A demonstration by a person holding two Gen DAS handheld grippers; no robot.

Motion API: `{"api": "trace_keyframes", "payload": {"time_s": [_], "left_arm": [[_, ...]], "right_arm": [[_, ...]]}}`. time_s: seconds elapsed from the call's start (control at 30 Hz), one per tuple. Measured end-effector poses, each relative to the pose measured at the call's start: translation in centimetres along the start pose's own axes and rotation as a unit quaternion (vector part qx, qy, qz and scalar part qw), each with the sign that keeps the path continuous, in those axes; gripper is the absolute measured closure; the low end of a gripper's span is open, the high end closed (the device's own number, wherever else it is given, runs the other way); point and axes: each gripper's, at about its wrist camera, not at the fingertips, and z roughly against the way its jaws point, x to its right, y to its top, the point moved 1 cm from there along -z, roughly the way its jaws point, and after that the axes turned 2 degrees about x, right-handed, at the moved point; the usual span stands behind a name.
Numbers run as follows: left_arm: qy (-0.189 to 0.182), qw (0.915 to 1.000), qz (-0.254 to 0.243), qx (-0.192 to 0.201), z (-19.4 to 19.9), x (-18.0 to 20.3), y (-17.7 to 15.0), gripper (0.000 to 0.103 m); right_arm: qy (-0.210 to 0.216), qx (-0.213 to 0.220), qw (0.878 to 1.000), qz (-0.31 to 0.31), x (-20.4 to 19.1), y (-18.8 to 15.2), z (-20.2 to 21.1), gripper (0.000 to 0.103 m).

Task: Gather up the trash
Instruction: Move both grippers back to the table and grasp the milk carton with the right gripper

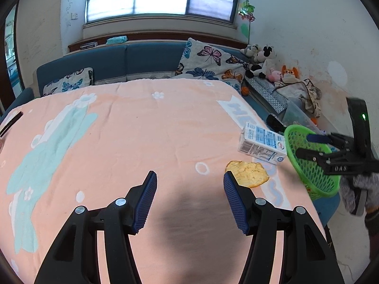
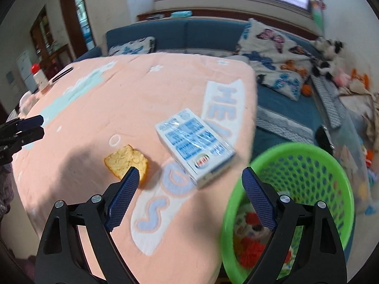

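A blue-and-white milk carton (image 1: 263,145) (image 2: 194,144) lies flat on the peach cloth near the table's right edge. A yellow piece of food (image 1: 247,174) (image 2: 126,161) lies just in front of it. A green mesh basket (image 1: 310,163) (image 2: 308,165) sits off that edge, tilted, with red and white bits inside. My left gripper (image 1: 190,174) (image 2: 38,126) is open over bare cloth, with the food just outside its right finger. My right gripper (image 2: 190,172) (image 1: 305,145) is open wide. The carton's near corner shows between its fingers, and its right finger overlaps the basket's rim.
The table wears a peach cloth (image 1: 132,130) with pale prints. Behind it stands a blue sofa (image 1: 146,59) with butterfly cushions (image 1: 208,61) and plush toys (image 1: 260,61). A clear box (image 1: 296,116) with cloths stands at the right. A red-capped bottle (image 2: 38,75) stands at the far left.
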Motion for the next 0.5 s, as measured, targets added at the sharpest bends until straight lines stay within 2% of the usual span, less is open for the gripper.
{"api": "trace_keyframes", "payload": {"time_s": [0.17,0.5], "left_arm": [[0.000,0.9999,0.008,-0.009,-0.5,-0.7,-0.4,0.046],[-0.005,0.9996,0.011,-0.026,-1.8,-1.6,-1.2,0.048]], "right_arm": [[0.005,-0.016,0.998,0.059,-0.6,1.4,-2.4,0.017],[0.033,-0.062,0.991,0.117,-0.4,3.0,-7.6,0.017]]}}
